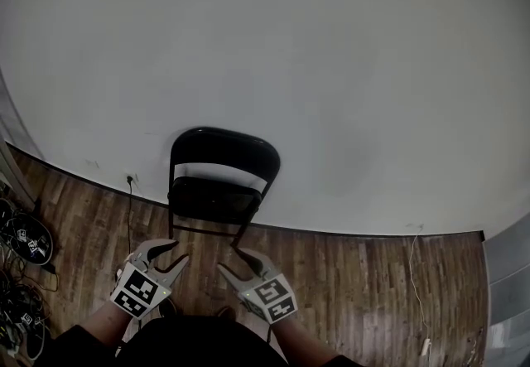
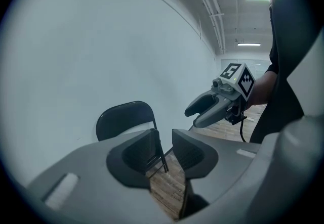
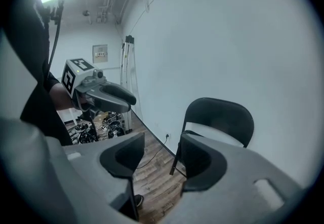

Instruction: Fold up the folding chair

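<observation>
Both the left claw [image 1: 178, 252] and right claw [image 1: 228, 261] are hovering spread and empty before the folding chair [image 1: 219, 183]; an uneven grab is risking toppling it.

Folding chair [image 1: 222, 179] seen at 12 o'clock, backed against wall [image 1: 331, 67]; passage behind blocked. Bare floor [image 1: 356, 274] left open between chair and left gripper [image 1: 178, 252], right gripper [image 1: 229, 261]. Wide free floor noted at 3 o'clock. Cable clutter [image 1: 23, 243] piled at 9 o'clock; cord [image 1: 128, 216] hung at 11 o'clock.
</observation>
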